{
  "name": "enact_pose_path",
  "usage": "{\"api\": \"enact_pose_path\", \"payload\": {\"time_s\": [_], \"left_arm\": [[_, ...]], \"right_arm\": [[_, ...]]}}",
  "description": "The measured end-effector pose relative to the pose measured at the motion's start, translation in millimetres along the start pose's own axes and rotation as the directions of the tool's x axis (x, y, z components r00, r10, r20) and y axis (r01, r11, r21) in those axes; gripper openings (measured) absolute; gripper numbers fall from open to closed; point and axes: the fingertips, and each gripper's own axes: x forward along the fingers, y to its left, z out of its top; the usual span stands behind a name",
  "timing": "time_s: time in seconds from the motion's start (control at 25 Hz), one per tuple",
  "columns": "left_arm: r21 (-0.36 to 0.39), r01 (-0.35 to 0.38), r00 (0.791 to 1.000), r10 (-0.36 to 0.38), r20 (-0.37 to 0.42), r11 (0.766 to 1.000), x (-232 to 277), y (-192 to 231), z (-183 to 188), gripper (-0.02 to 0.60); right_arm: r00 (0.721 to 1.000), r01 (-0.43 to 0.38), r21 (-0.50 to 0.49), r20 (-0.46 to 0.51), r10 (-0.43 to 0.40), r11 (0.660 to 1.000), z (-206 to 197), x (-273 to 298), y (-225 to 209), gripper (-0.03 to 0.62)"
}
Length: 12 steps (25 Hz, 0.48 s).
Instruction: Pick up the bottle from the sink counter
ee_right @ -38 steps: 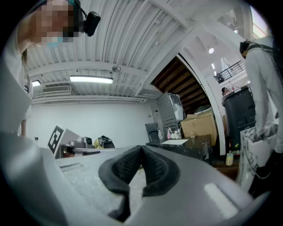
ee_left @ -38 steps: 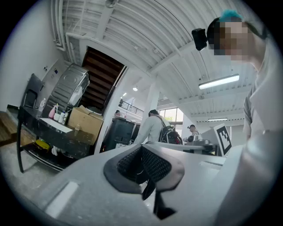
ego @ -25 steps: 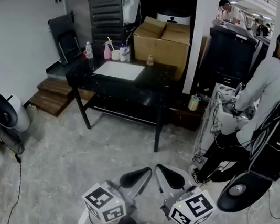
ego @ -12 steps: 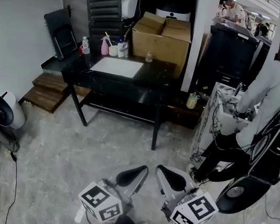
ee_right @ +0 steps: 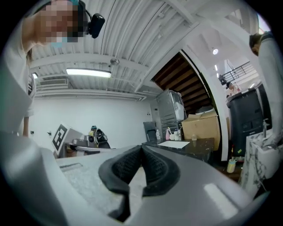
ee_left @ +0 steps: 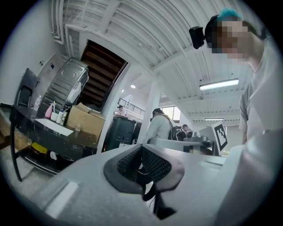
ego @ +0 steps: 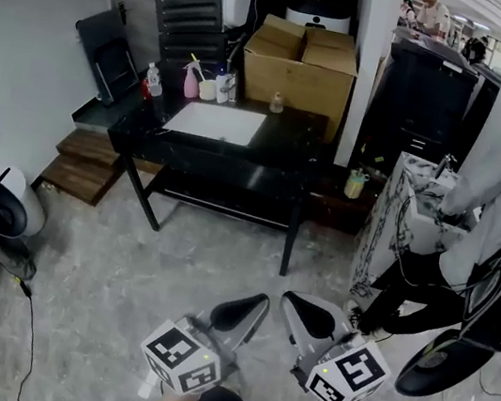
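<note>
Closing on the black worktop (ego: 283,148), a little nearer in the head view than a moment ago. Holding the left gripper (ego: 246,314) and right gripper (ego: 304,314) low and level, fingers pressed together, nothing between. Leaving the bottle (ego: 155,81) upright at the worktop's far left corner, well out of reach; probably needs more approach first.

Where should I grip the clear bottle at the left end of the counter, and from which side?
Probably around the middle of the clear bottle, coming level from the front edge of the counter. It stands upright, the way from the front looks open, and a pink spray bottle stands to its right. It is too small here to judge its neck.
</note>
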Motion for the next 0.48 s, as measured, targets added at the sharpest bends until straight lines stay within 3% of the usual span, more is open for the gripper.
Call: {"api": "enact_pose_path", "payload": {"time_s": [0.48], "left_arm": [[0.04,0.022,1.0,-0.022,-0.012,0.999,6,112,34,0.008]], "right_arm": [[1.0,0.01,-0.034,-0.003,-0.01,0.999,4,124,-18,0.002]]}}
